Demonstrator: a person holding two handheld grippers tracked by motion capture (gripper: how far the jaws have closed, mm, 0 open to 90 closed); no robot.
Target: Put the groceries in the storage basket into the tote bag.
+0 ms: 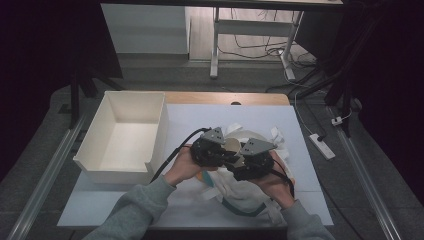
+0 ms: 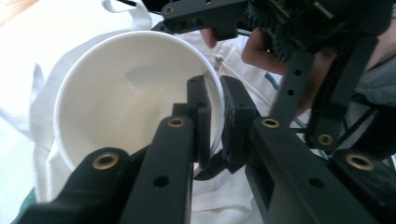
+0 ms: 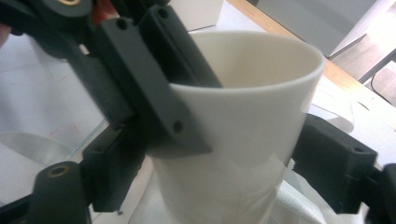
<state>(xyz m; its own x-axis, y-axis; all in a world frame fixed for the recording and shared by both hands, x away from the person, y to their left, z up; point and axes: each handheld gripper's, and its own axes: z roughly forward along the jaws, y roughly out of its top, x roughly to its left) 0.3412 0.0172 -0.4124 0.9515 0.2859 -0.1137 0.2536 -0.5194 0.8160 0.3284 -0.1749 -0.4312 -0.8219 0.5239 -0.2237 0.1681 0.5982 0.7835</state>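
Note:
A white paper cup (image 1: 231, 146) hangs between my two grippers above a white cloth bag with teal trim (image 1: 245, 200). My left gripper (image 1: 223, 150) is shut on the cup's rim. In the left gripper view one jaw sits inside the cup (image 2: 126, 93) and the other outside, where the left gripper (image 2: 217, 88) pinches the wall. My right gripper (image 1: 239, 160) comes in from the right. In the right gripper view the right gripper (image 3: 229, 163) has its jaws on either side of the cup's body (image 3: 243, 116), pads against its wall. The left gripper (image 3: 154, 84) clamps the rim there.
An open white box (image 1: 95, 135) stands at the left of the white mat (image 1: 200, 115). The cloth bag spreads under both hands toward the front edge. A power strip (image 1: 322, 146) lies on the floor at the right. Desk legs and cables stand behind the table.

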